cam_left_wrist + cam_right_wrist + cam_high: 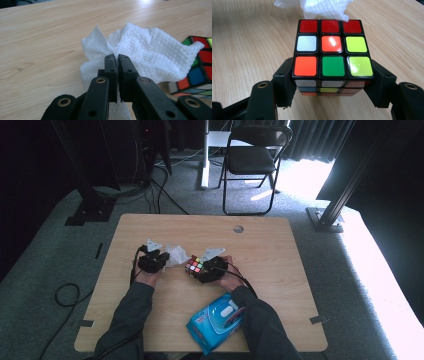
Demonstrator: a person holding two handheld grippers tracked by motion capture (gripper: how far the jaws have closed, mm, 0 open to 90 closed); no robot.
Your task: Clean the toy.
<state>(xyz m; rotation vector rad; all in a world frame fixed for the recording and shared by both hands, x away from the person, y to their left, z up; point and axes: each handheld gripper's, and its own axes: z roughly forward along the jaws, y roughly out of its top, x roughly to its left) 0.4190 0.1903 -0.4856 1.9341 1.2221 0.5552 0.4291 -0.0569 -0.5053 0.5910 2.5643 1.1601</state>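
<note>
A scrambled colour cube (332, 56) is clamped between the jaws of my right gripper (333, 85), which is shut on its two sides just above the wooden table; from above the cube (195, 265) shows at mid table with the right gripper (209, 269) behind it. My left gripper (116, 58) is shut on a crumpled white tissue (145, 57), whose far edge reaches the cube (200, 70). In the high view the left gripper (154, 262) sits just left of the tissue (176, 255).
A blue pack of wet wipes (216, 321) lies near the front edge, under my right forearm. The wooden table (270, 245) has a round hole (238, 228) at the back. A black folding chair (252, 160) stands beyond the table.
</note>
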